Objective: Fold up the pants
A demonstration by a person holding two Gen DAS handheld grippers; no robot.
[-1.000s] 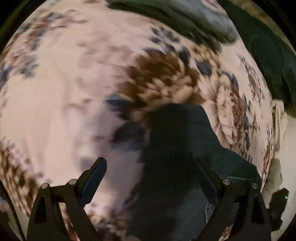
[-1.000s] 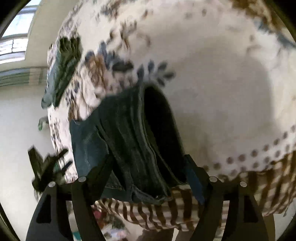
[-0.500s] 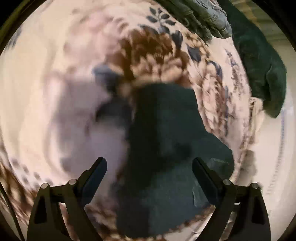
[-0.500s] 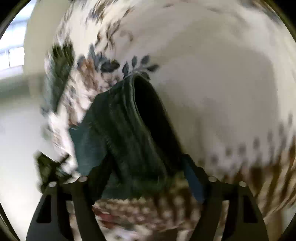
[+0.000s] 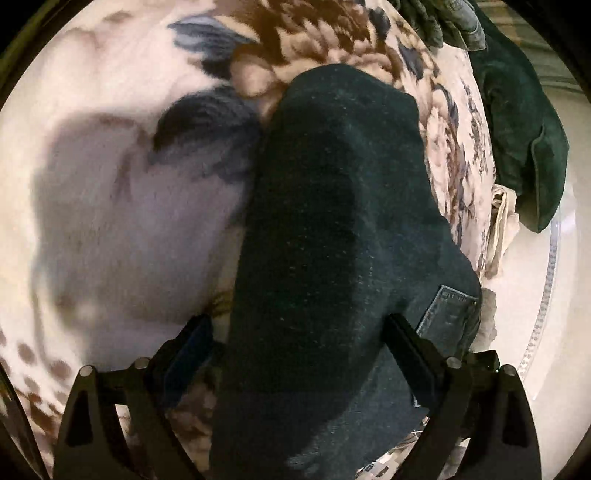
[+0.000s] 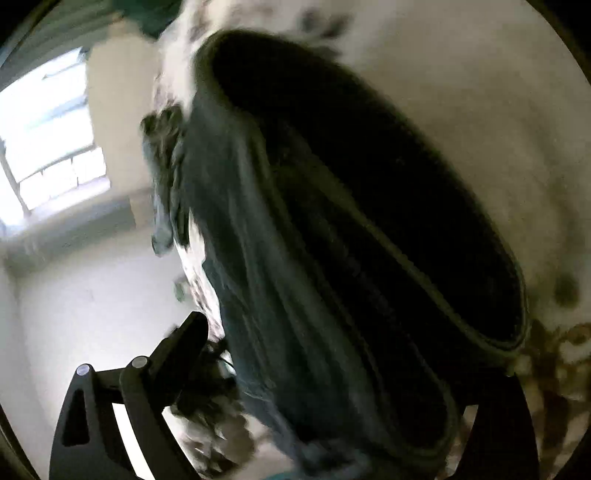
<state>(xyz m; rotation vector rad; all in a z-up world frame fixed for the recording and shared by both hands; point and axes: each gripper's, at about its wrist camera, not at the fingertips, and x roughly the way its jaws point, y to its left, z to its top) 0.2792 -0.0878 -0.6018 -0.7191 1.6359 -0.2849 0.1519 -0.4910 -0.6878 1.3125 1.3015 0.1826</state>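
Dark blue jeans (image 5: 332, 240) lie folded on a floral bedspread (image 5: 110, 110). In the left wrist view they fill the middle, with a back pocket (image 5: 448, 314) at the right. My left gripper (image 5: 299, 343) is open, its fingers either side of the jeans, not pinching them. In the right wrist view the jeans (image 6: 332, 240) show their stacked folded edges and fill the frame close up. My right gripper (image 6: 332, 354) is open with its left finger (image 6: 184, 343) beside the stack; the right finger is mostly hidden behind the fabric.
A dark green garment (image 5: 517, 122) and a pile of grey-blue clothes (image 5: 443, 22) lie at the far right of the bed. The bed edge and pale floor (image 5: 524, 295) are at the right. A window (image 6: 48, 147) and white wall show left of the jeans.
Both grippers have moved closer to the jeans, which now fill more of each view. The right wrist view has tilted, bringing the window into sight. Both stay open.
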